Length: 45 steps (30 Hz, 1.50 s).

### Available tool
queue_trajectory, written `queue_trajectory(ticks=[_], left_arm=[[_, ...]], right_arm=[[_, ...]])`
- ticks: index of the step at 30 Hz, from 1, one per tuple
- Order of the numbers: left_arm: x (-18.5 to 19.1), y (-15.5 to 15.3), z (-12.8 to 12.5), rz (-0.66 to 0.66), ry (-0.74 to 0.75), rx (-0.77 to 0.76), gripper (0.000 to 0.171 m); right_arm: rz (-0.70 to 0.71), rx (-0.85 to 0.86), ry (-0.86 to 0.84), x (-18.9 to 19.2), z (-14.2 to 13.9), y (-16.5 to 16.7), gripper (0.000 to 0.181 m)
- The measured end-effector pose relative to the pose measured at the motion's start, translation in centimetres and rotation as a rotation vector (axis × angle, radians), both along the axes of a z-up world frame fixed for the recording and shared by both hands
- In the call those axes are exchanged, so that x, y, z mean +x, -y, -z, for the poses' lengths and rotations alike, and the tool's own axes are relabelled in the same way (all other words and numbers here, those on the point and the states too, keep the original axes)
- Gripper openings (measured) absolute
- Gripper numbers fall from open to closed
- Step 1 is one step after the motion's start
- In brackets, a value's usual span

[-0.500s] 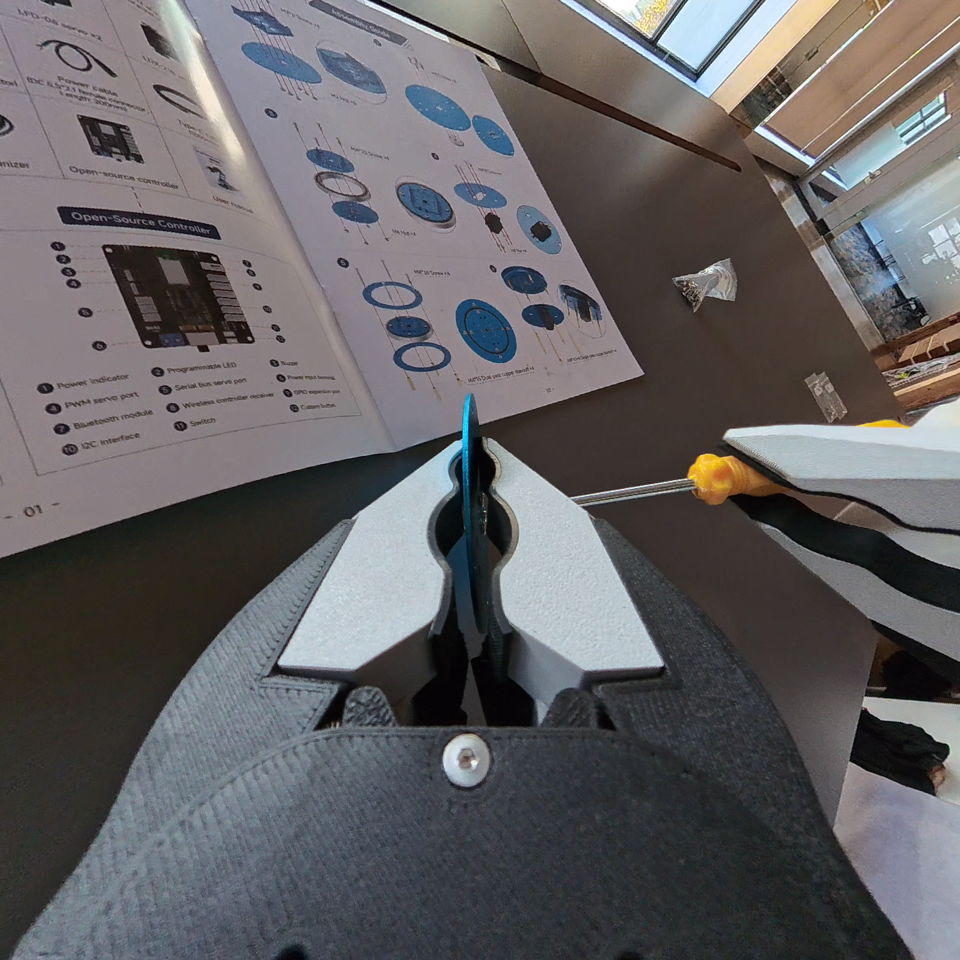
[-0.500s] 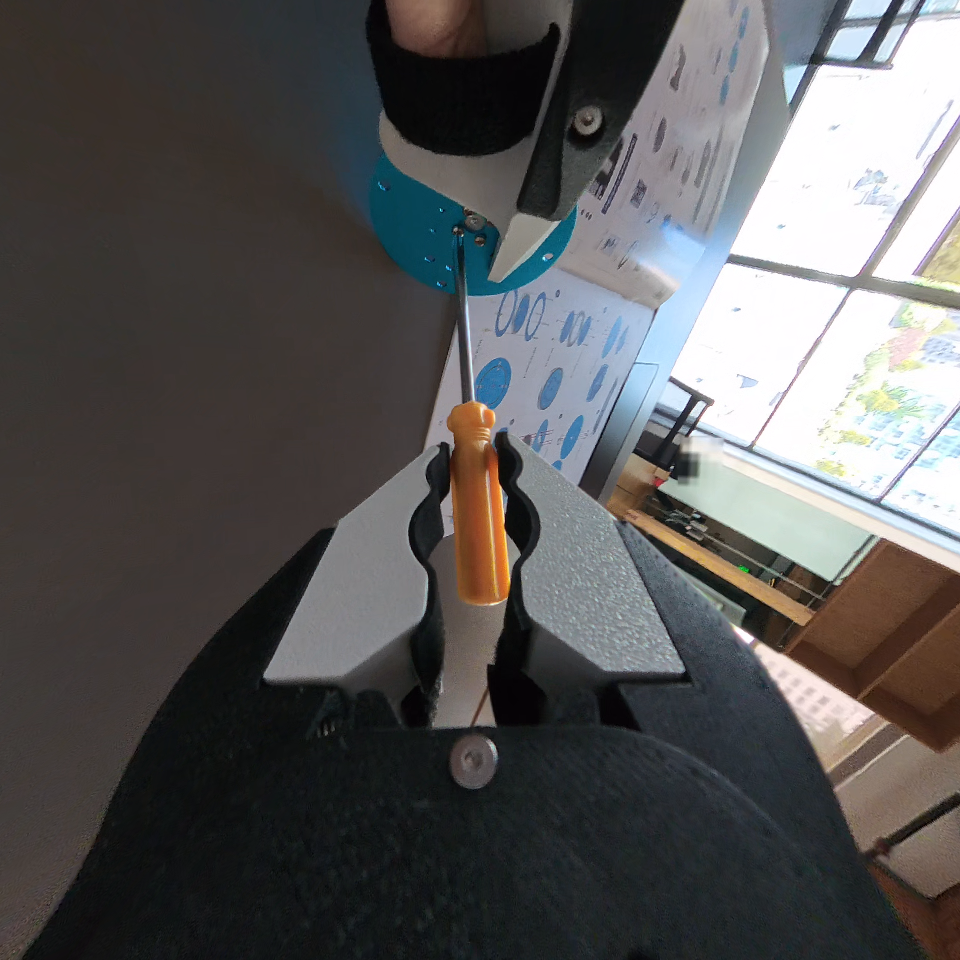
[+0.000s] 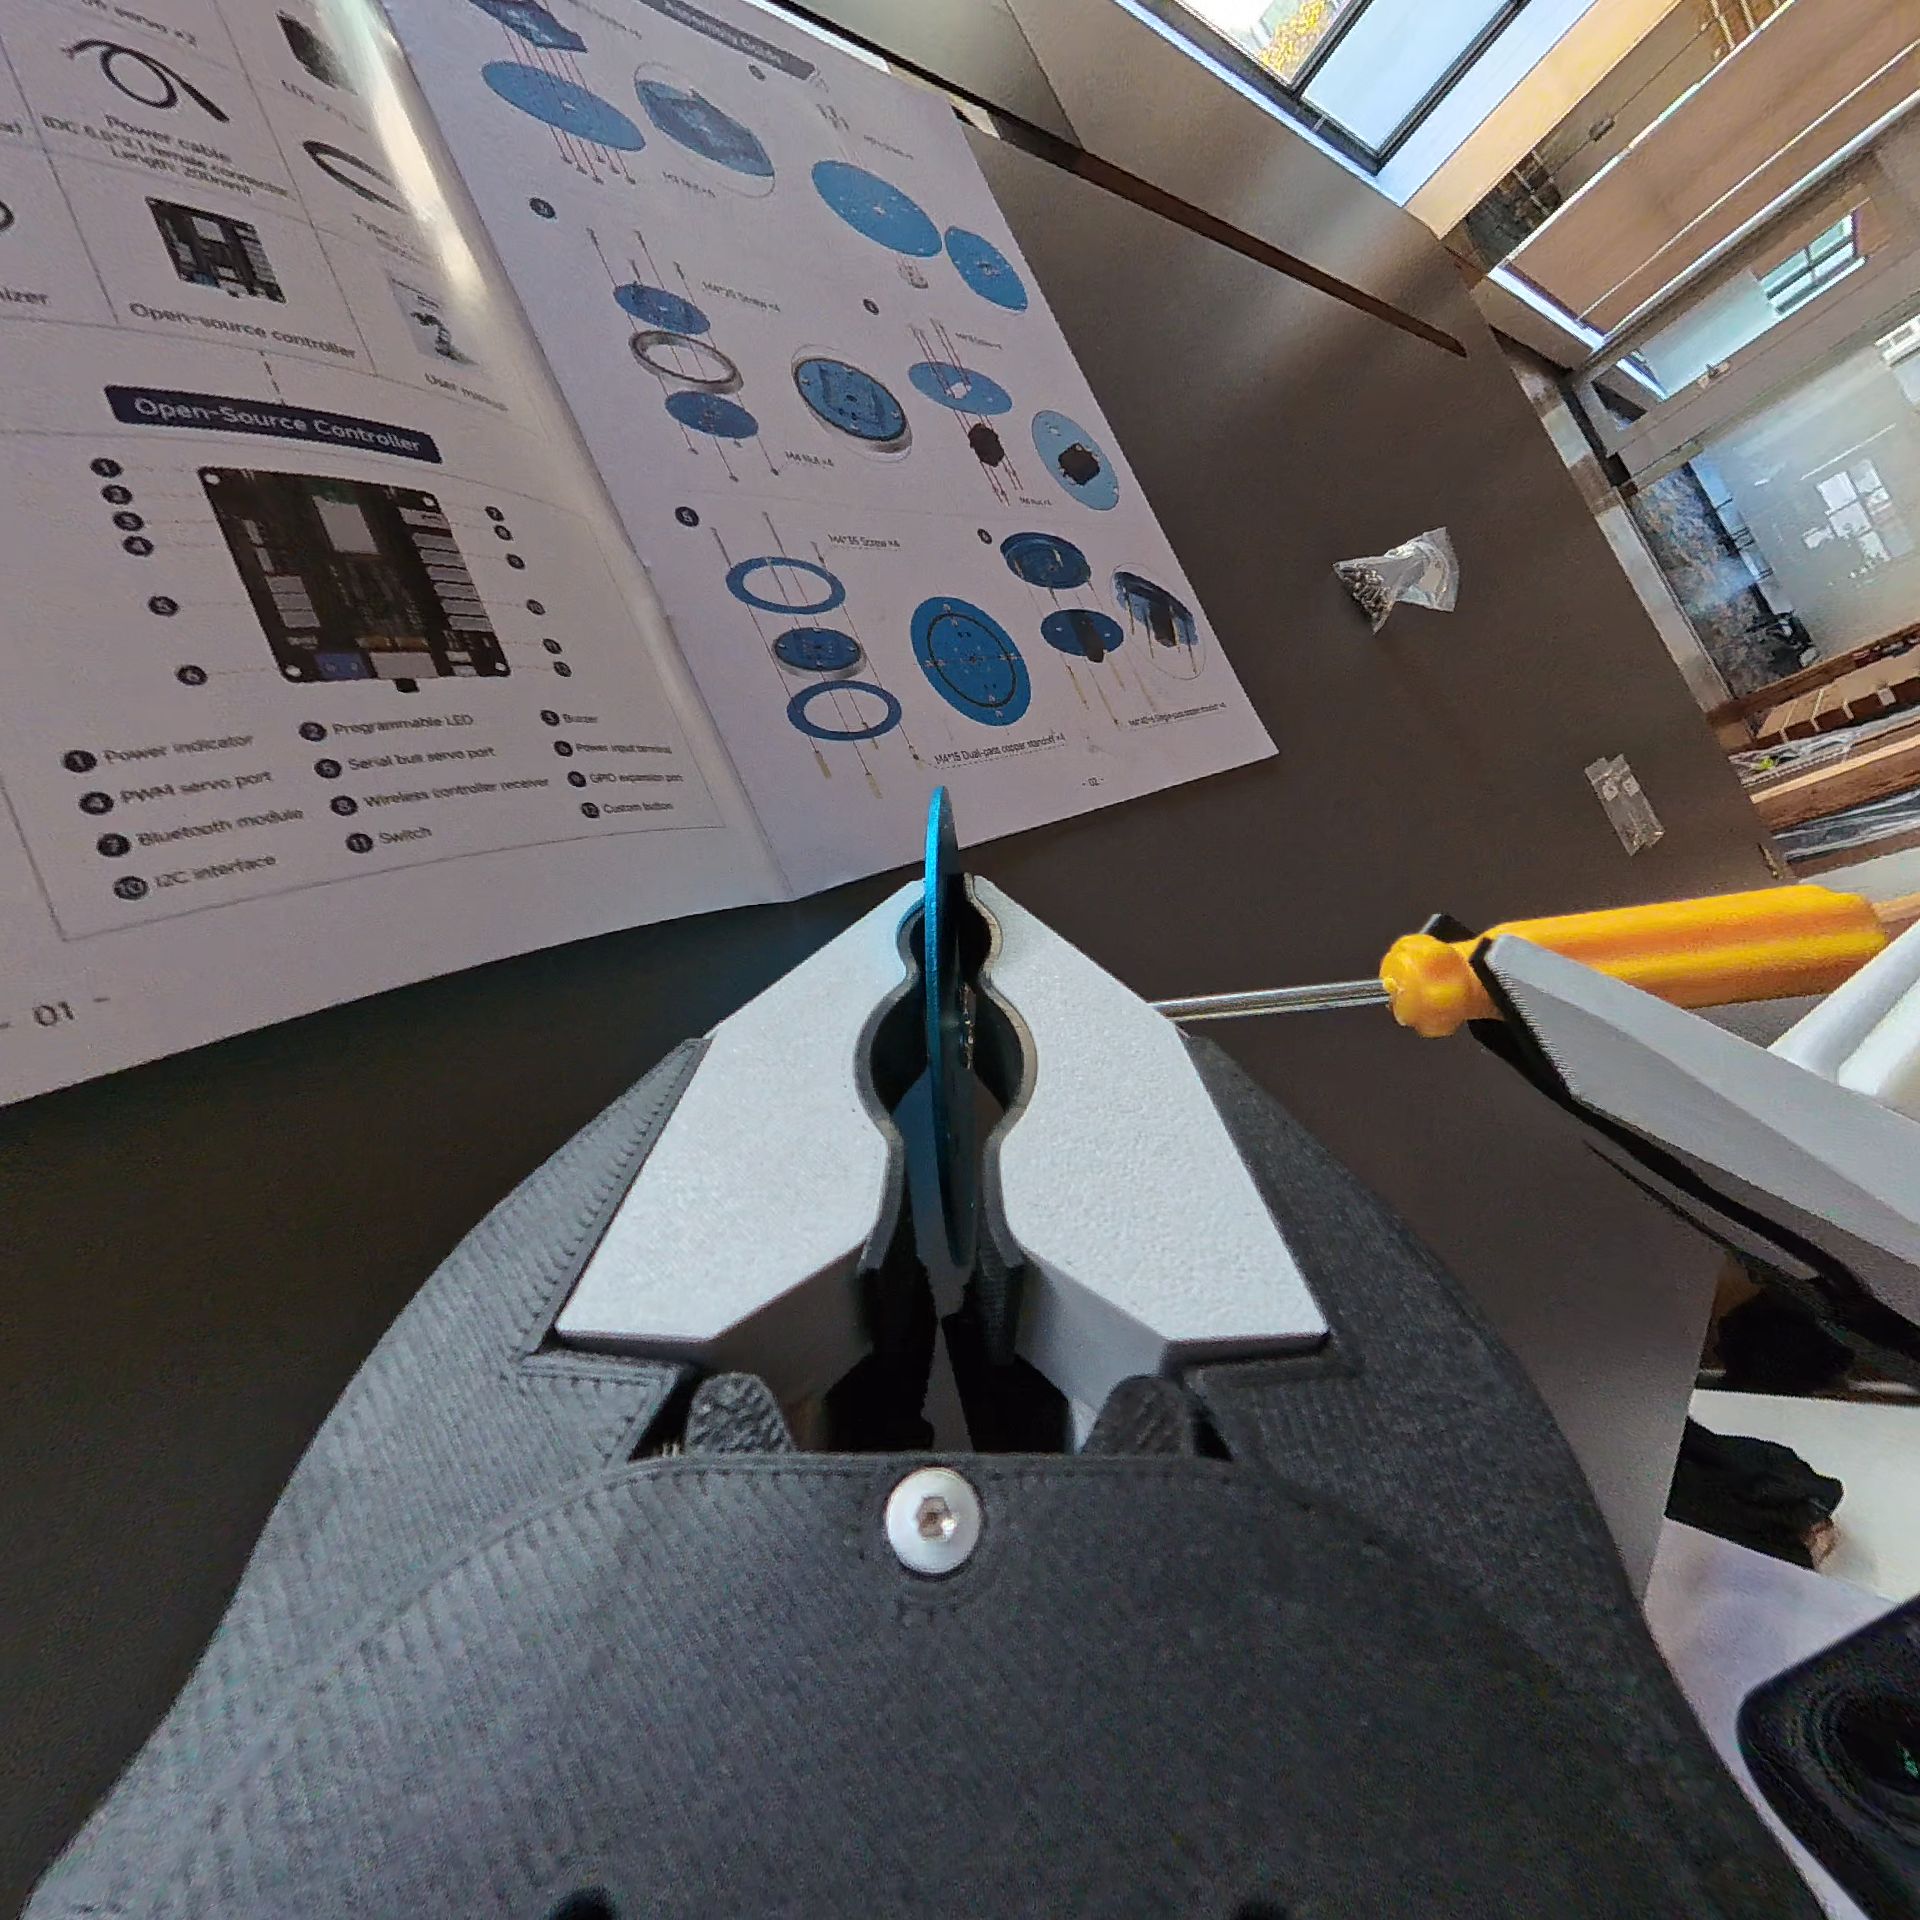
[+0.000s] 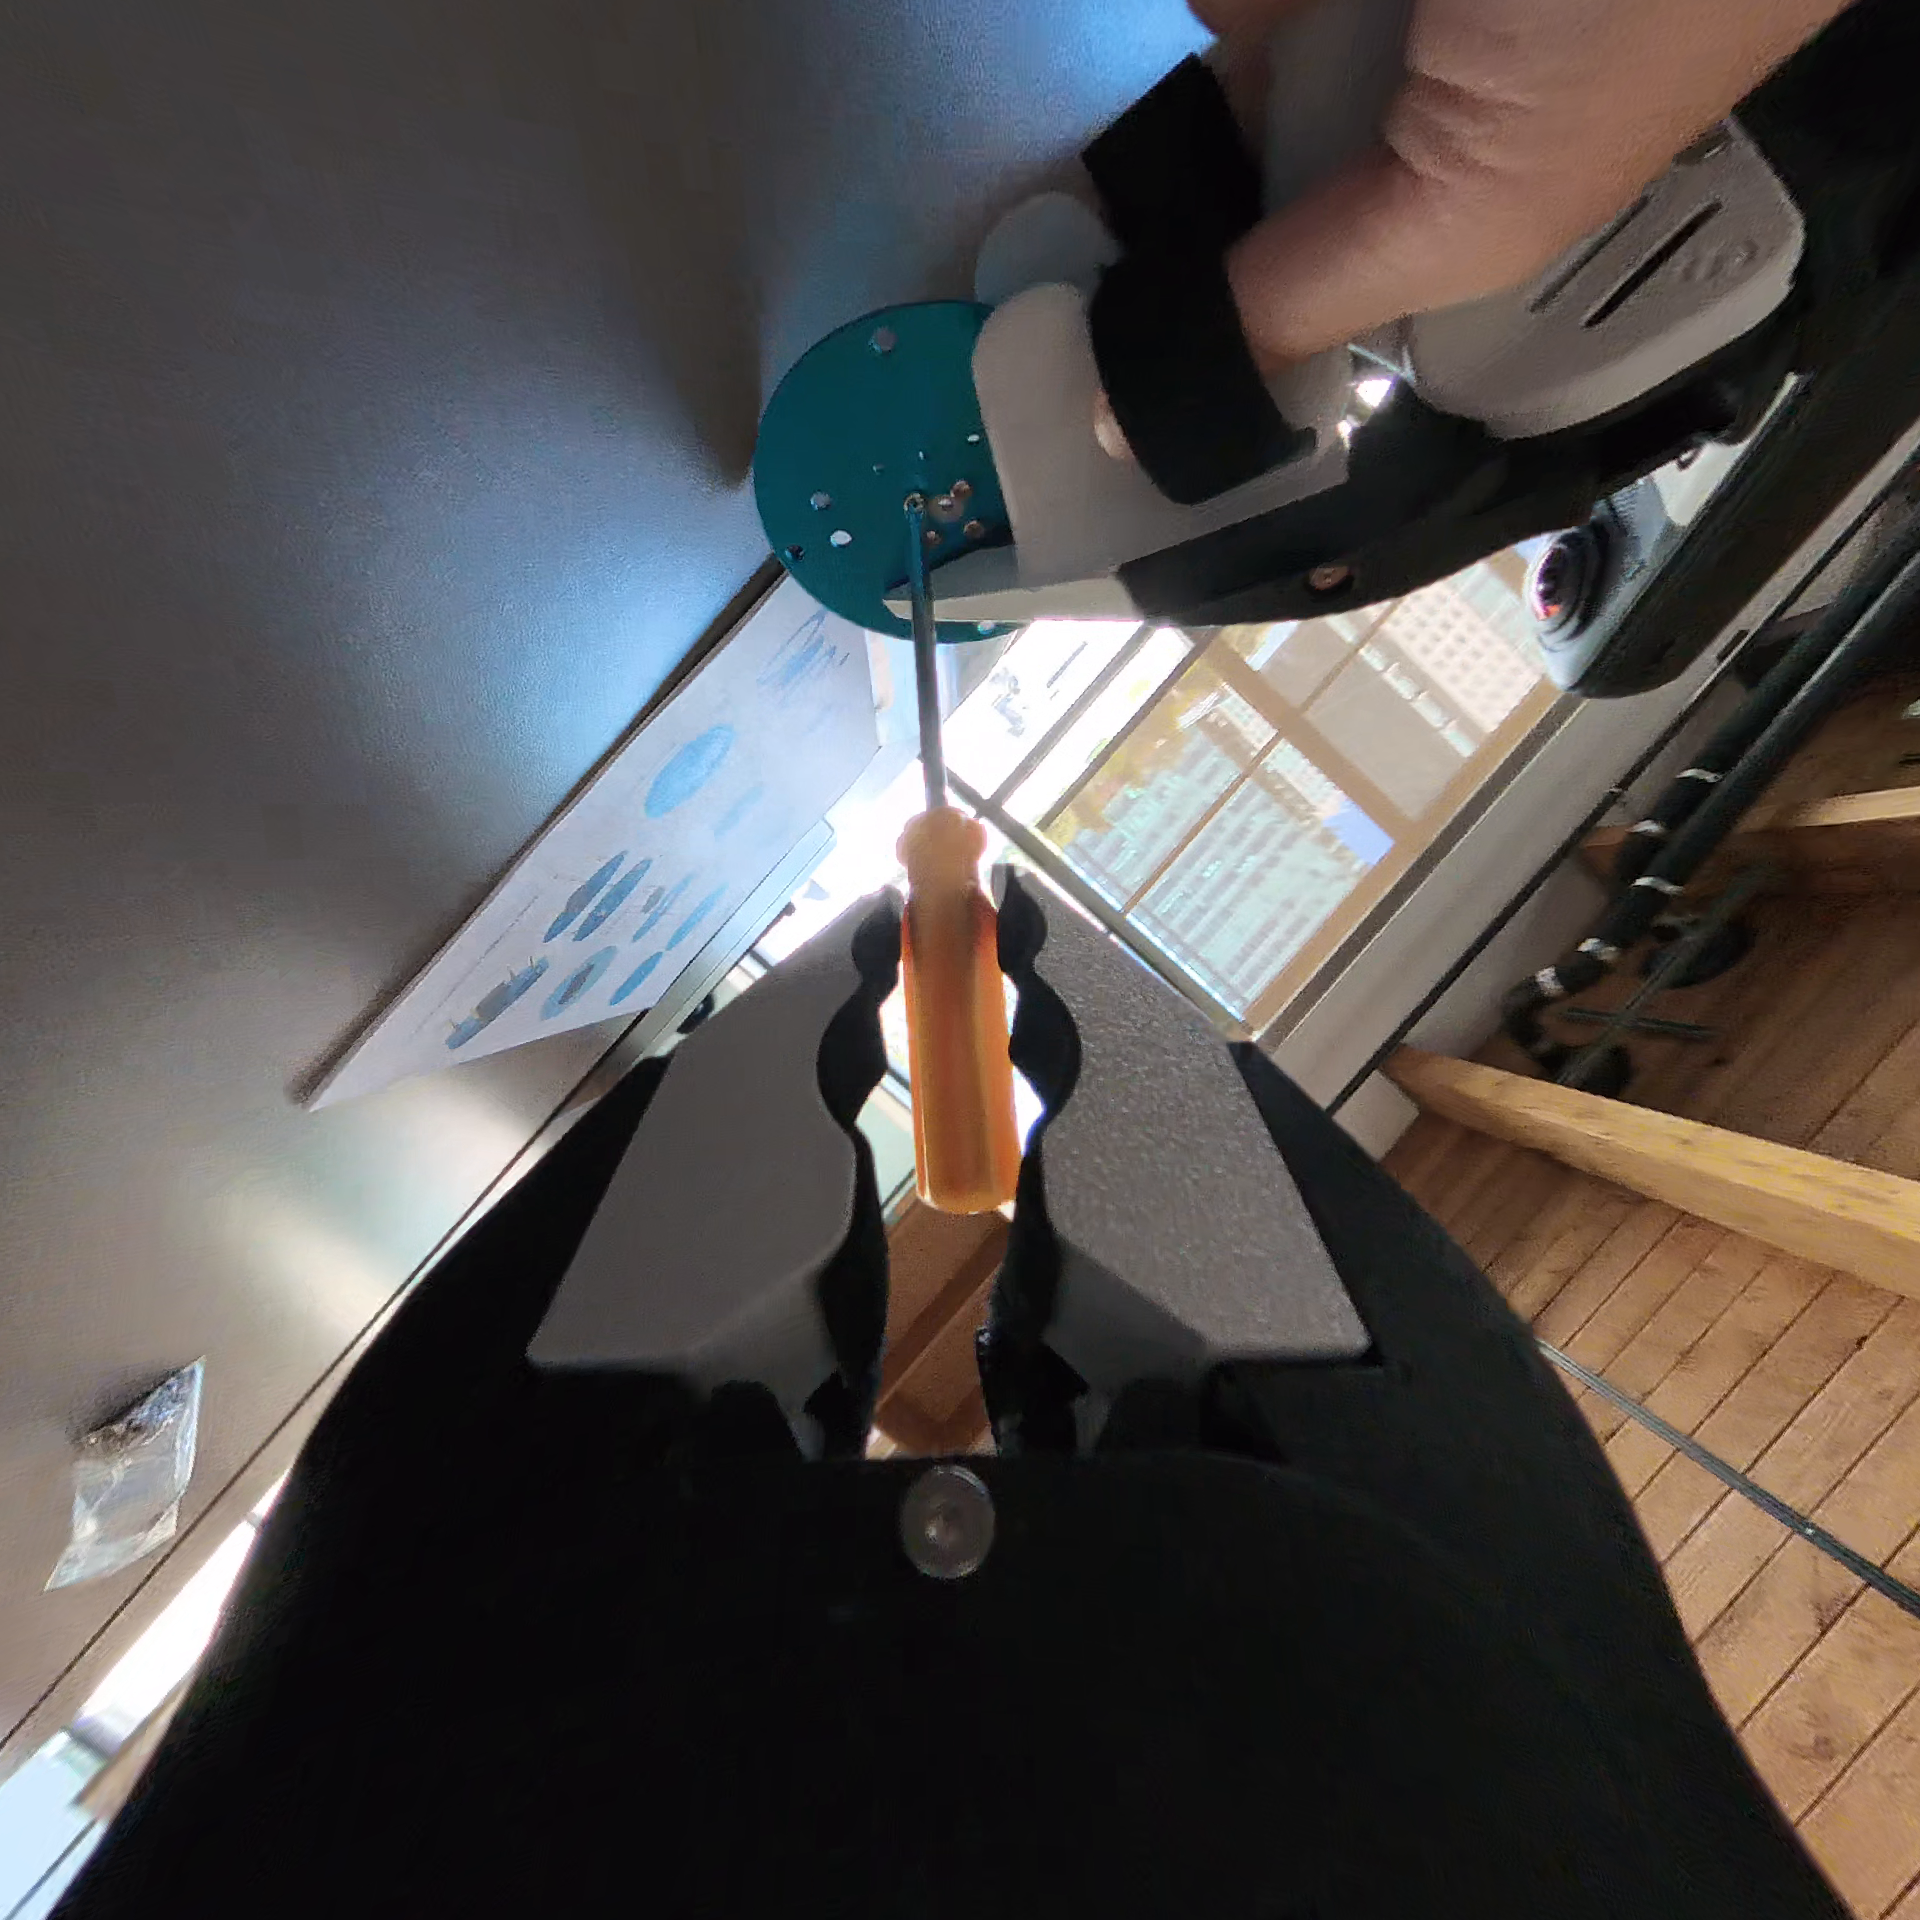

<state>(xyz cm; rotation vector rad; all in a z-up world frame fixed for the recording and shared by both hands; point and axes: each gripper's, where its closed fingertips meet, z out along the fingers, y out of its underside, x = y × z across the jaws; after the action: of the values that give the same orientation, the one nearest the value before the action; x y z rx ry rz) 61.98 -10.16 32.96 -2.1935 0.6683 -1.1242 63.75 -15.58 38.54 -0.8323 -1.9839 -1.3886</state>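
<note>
2 hand-held grippers: 1 blue disc (image 3: 940,1039), 1 screwdriver (image 4: 954,1023).

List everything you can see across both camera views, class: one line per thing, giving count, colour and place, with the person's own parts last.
Round plate: one, blue with small holes, held on edge in the left gripper.
Screwdriver: one, orange handle with steel shaft, in the right gripper, tip at a screw on the plate.
Booklet: one, white with blue diagrams, lying open on the table beyond the left gripper.
Bags of small parts: two, clear, on the table right of the booklet.
Table: one, dark grey.
Windows: pale frames, background.
Wooden floor: brown, beside the table.
Left gripper: grey fingers, black body, shut on the plate.
Right gripper: shut on the screwdriver.
Hand: one, gripping the left gripper's handle.
</note>
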Motion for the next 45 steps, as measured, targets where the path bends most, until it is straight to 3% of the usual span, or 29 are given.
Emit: queue_trajectory(ticks=[3,5,12,18,24,33,41,45], left_arm=[[0.1,0.1,-0.1,0.003,-0.007,0.011,0.0],[0.1,0.1,-0.1,0.001,-0.016,0.028,0.0],[0.4,0.2,-0.3,-0.004,-0.037,0.079,0.0],[0.7,0.4,-0.4,0.008,-0.074,0.144,0.0],[1.0,0.8,-0.7,0.063,-0.1,0.221,0.0],[1.1,0.6,-1.3,0.082,-0.088,0.306,0.0],[-0.1,0.5,-8.1,-0.011,0.142,0.538,0.0],[-0.6,1.2,-11.0,-0.035,0.234,0.677,0.0]], right_arm=[[0.021,-0.041,-0.037,0.3,0.4,0.3,0.018],[0.125,-0.139,-0.189,0.6,0.7,0.3,0.017],[0.683,-0.607,-0.9,2.3,3.0,1.0,0.017],[1.064,-1.003,-1.272,1.9,5.5,3.1,0.017],[1.425,-1.597,-1.789,0.1,5.1,4.7,0.017],[1.382,-2.064,-2.258,0.1,3.0,3.9,0.016],[1.107,-2.427,-2.67,0.1,-1.0,3.2,0.015],[0.962,-2.603,-2.706,-0.6,-3.1,3.9,0.014]])
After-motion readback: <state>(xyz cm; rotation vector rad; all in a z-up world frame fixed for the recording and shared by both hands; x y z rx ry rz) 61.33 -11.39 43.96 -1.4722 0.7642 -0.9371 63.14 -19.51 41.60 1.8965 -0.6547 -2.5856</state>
